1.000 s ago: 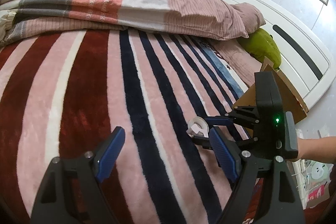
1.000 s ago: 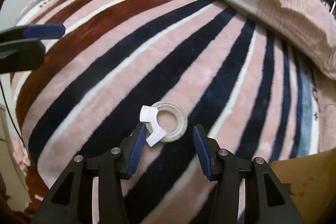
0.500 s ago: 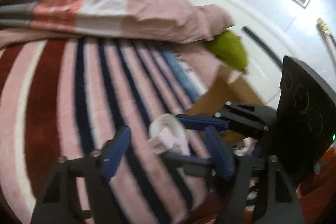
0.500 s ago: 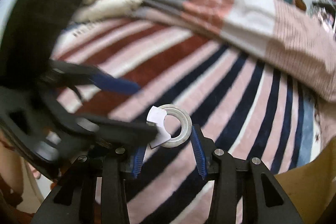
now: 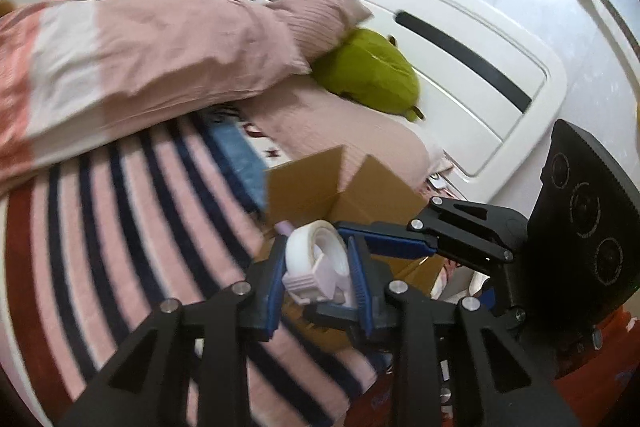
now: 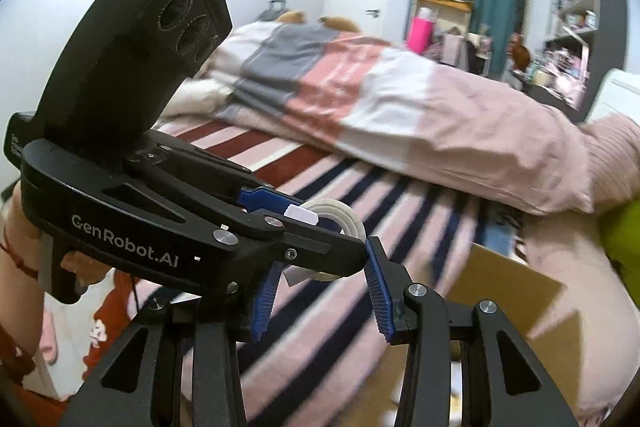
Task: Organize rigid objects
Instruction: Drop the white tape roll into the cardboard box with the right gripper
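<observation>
Between the matt black plastic left gripper's (image 5: 316, 281) ribbed blue pads sits a translucent, glossy tape roll (image 5: 320, 251); beyond lie a matt cardboard box (image 5: 372, 195) and a fuzzy striped blanket (image 5: 132, 227).

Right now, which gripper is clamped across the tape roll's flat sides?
The left gripper: its blue fingers press both flat faces of the tape roll. The right gripper only straddles the roll's rim, and whether it is gripping is unclear.
</observation>
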`<state>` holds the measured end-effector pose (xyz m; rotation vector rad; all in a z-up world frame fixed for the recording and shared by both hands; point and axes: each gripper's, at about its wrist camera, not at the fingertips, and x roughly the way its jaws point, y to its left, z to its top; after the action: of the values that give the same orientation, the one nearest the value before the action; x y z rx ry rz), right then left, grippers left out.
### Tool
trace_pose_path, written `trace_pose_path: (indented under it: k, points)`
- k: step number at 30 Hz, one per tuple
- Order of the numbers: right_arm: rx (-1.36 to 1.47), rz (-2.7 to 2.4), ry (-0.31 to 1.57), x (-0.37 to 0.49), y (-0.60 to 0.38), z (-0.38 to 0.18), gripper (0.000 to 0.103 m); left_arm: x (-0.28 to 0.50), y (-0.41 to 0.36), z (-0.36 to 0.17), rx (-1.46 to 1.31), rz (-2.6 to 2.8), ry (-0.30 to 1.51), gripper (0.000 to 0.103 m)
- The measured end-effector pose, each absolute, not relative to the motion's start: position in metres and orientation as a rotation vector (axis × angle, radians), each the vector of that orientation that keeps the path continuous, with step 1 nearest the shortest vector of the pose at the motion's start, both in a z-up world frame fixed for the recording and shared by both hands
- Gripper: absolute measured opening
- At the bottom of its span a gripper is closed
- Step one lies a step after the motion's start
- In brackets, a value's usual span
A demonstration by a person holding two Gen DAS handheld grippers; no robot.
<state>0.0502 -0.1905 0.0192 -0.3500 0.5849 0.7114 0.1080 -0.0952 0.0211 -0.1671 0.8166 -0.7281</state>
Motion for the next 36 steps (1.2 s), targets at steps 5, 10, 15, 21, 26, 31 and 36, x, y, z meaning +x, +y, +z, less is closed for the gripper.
trace_pose_path:
  k: [5,10,15,21,26,31,36]
  points:
    - [-0.298,0.629,0.636,0.074,-0.249,0.02,0.037,0.133,-0.153,0.016,-0.115,-0.761,0.881,0.027]
    - [-0.275,0.587,0.721,0.095,-0.275,0.008,0.037,0.15,-0.179,0.001,-0.075,-0.72,0.935,0.045]
    - [-0.264,0.561,0.78,0.105,-0.284,-0.001,0.046,0.147,-0.178,0.0,-0.016,-0.634,0.903,0.074]
    - [-0.214,0.58,0.739,0.1,-0.288,0.006,0.062,0.12,-0.149,0.02,-0.006,-0.466,0.808,0.088]
    - [-0.144,0.632,0.634,0.084,-0.289,0.022,0.081,0.082,-0.107,0.043,-0.047,-0.3,0.682,0.097]
    - [-0.112,0.672,0.522,0.065,-0.285,0.039,0.097,0.053,-0.065,0.054,-0.105,-0.158,0.62,0.097]
    - [-0.096,0.707,0.503,0.056,-0.279,0.045,0.098,0.039,-0.033,0.05,-0.143,-0.061,0.617,0.097]
